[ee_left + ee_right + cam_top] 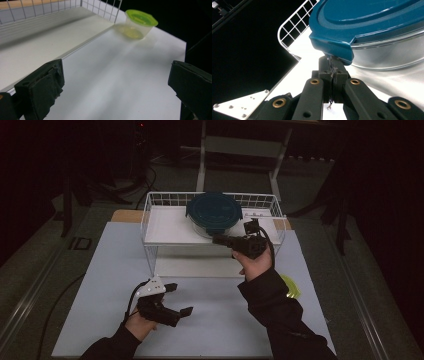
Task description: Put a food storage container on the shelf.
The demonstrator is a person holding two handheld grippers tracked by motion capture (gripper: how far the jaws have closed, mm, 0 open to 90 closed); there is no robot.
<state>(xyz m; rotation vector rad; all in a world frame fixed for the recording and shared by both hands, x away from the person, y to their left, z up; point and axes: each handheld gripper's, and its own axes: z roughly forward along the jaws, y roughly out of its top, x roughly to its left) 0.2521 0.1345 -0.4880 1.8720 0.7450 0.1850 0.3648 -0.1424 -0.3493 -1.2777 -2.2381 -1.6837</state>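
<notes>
Right gripper (218, 239) nudging the teal-lidded bowl (214, 213) on the wire shelf (165, 227)
Jaws pressed together under the lid's tab to lever it; left gripper (179, 299) spread, waiting below the shelf

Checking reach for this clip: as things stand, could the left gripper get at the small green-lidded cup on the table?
Probably yes. The left gripper hangs with its jaws wide open, and in its own view the green-lidded cup stands ahead on bare white table, beside the wire rack, with nothing between.
</notes>
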